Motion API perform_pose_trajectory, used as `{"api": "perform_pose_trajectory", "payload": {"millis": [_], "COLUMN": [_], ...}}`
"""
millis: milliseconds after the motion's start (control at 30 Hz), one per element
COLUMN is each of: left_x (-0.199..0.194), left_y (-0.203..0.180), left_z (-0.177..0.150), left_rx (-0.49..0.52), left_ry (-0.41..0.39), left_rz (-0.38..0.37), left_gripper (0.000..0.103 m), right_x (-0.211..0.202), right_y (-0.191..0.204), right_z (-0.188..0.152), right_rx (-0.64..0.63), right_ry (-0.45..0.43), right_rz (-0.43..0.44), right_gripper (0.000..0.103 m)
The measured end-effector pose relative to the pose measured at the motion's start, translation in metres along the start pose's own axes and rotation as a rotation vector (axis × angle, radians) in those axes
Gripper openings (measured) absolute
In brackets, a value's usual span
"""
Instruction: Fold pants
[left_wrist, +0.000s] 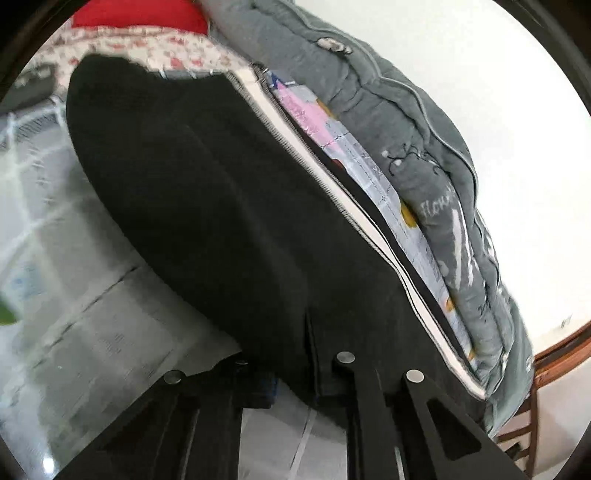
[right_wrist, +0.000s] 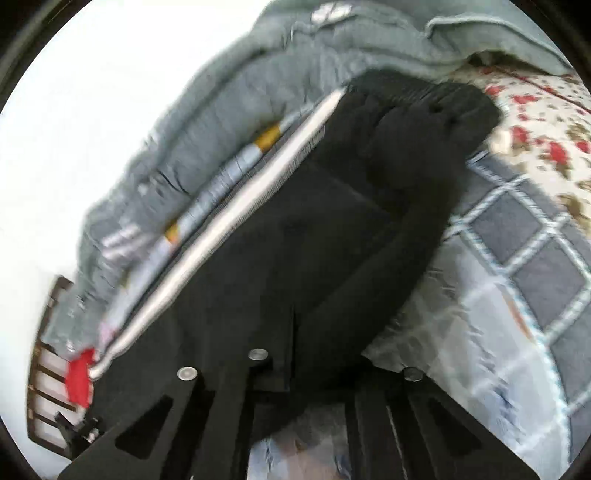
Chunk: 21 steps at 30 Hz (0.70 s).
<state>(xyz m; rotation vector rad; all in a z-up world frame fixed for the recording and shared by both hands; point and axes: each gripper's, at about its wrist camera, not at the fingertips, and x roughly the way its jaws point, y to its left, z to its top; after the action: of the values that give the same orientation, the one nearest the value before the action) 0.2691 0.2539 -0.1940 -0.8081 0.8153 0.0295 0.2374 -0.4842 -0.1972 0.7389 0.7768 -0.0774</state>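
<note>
Black pants (left_wrist: 221, 206) with white side stripe; grey quilt (left_wrist: 424, 129).

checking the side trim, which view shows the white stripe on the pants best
The left wrist view: the white stripe is sharp there, its ribbed edge visible along the black pants. The right wrist view shows the whole stripe too, but motion-blurred.

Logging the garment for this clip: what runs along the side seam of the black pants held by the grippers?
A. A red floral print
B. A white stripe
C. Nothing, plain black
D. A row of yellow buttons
B. A white stripe runs the length of the black pants, edging them next to the grey quilted comforter; the right wrist view shows the same stripe.
</note>
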Motion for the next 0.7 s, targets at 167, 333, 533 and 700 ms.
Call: {"api": "perform_pose_trajectory", "payload": {"millis": [167,333,533,700], "left_x": [-0.037,-0.077,-0.11,-0.123], "left_y": [-0.005,0.01,0.032,0.028], "left_z": [-0.023,-0.059,-0.098,-0.115], "left_rx": [0.097,0.158,0.164,0.224], "left_ry": [-0.012,-0.019,-0.012,-0.031], "left_rz": [0.054,0.073,0.025,0.13], "left_gripper": [0.013,0.013,0.013,0.051], "right_x": [-0.03,-0.08,-0.139,-0.159], "right_y": [-0.011,-0.021,-0.041,-0.062], "right_z": [-0.011,-0.046,-0.091,-0.112], "right_rx": [0.031,-0.043,-0.146,-0.178], "right_ry": [-0.016,-0.029,-0.046,-0.027], "right_rz": [0.043,0.024,-0.017,-0.057], "right_gripper": [0.004,0.004,0.004,0.018]}}
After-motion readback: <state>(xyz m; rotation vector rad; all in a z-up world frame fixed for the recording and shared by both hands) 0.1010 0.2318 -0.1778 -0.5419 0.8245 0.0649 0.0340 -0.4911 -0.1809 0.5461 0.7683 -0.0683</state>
